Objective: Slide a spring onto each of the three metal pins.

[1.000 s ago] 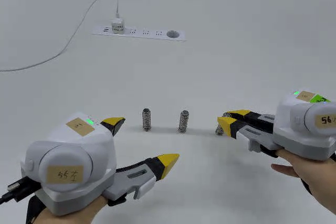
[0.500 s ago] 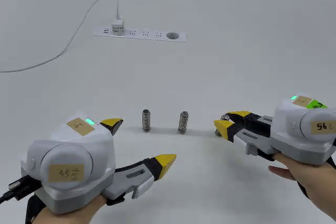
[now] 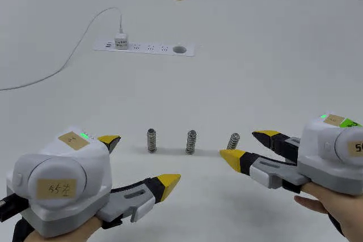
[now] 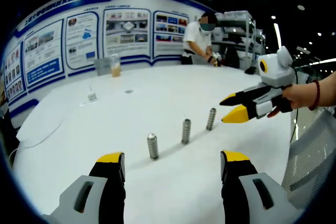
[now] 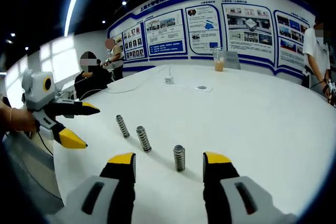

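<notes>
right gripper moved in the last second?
Yes: the right gripper has opened and drawn back slightly, toward the person, off the rightmost spring that it was closed on.

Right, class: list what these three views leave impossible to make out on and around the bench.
- Metal pins: head view, hidden inside the three springs, if present at all.
- White cable: head view, far end cut off by left edge.
- Wall posters: left gripper view, text too small.

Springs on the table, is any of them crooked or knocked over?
Nothing stands out. The left spring, middle spring and right spring all stand in a row on the white table, none fallen. The right one seems to lean slightly in the head view but looks straight in the right gripper view.
</notes>
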